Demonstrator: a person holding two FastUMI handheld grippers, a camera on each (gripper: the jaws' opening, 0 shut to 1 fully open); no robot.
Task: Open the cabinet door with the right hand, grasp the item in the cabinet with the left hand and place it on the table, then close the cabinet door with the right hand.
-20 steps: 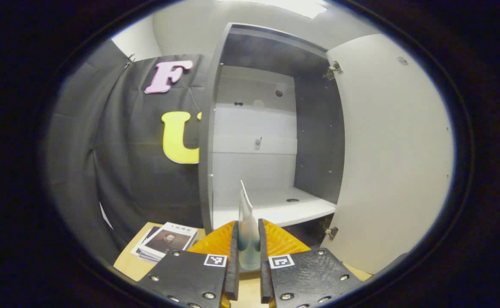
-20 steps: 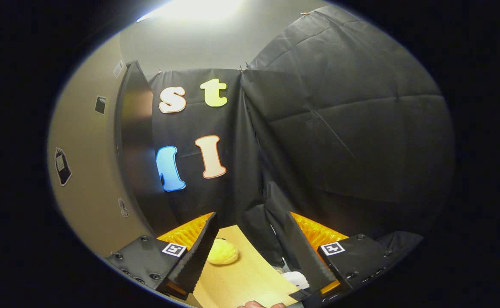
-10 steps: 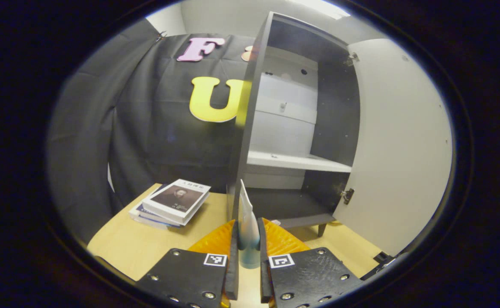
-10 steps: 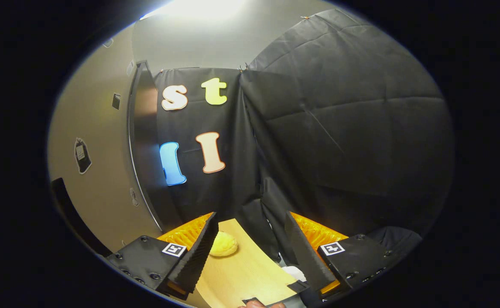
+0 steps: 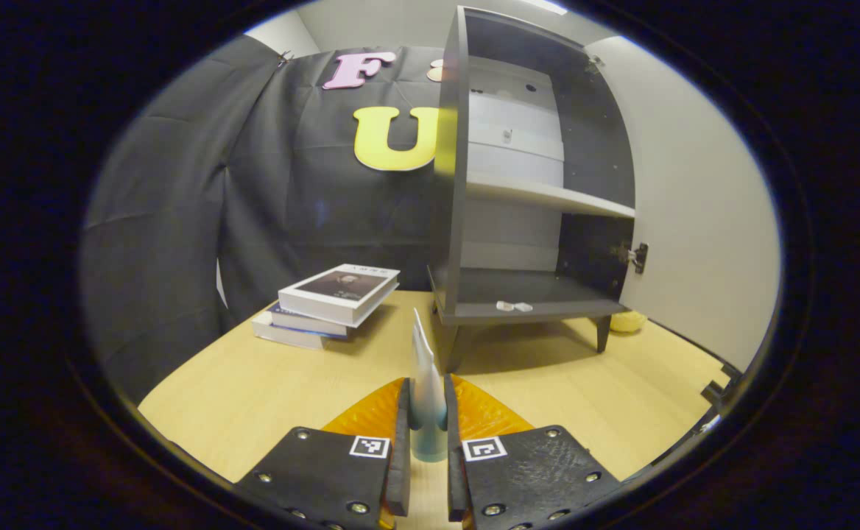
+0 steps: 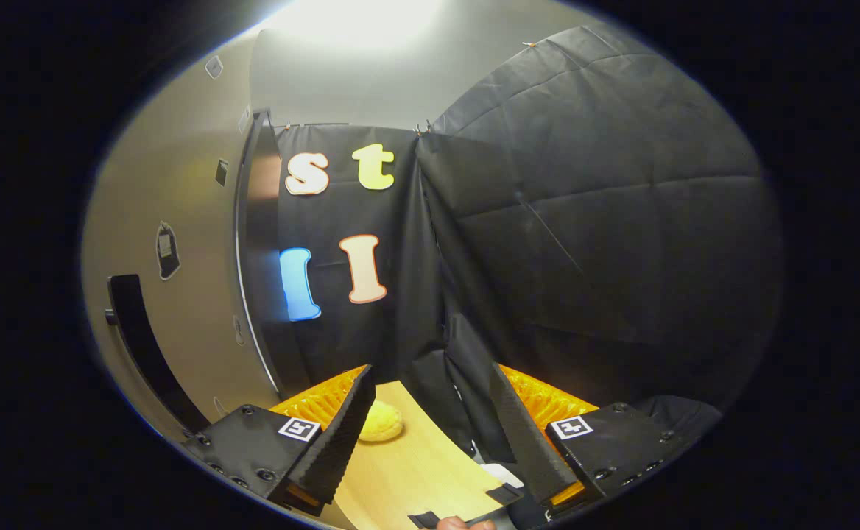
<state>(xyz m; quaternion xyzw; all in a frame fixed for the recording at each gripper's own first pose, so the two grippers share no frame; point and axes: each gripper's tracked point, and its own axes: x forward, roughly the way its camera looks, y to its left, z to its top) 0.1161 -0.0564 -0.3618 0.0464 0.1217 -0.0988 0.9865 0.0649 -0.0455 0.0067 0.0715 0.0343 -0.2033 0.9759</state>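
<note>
Left gripper view: the left gripper [image 5: 424,442] is clamped on a thin, pale item [image 5: 424,383] that stands upright between its fingers, held above the wooden table [image 5: 253,390]. Beyond it the dark cabinet [image 5: 518,221] stands on the table with its door [image 5: 695,199] swung wide to the right. Two small pale bits lie on its bottom shelf [image 5: 526,294]. A stack of books [image 5: 330,302] sits on the table left of the cabinet, and a yellow object [image 5: 625,321] lies near the cabinet's right rear leg.

Right gripper view: the right gripper [image 6: 430,427] hangs with jaws spread apart, gripping nothing, over the table's edge [image 6: 415,478]. The open door [image 6: 180,280], with its dark handle [image 6: 143,346], rises at the left. The yellow object [image 6: 380,424] rests just past the left finger.
</note>
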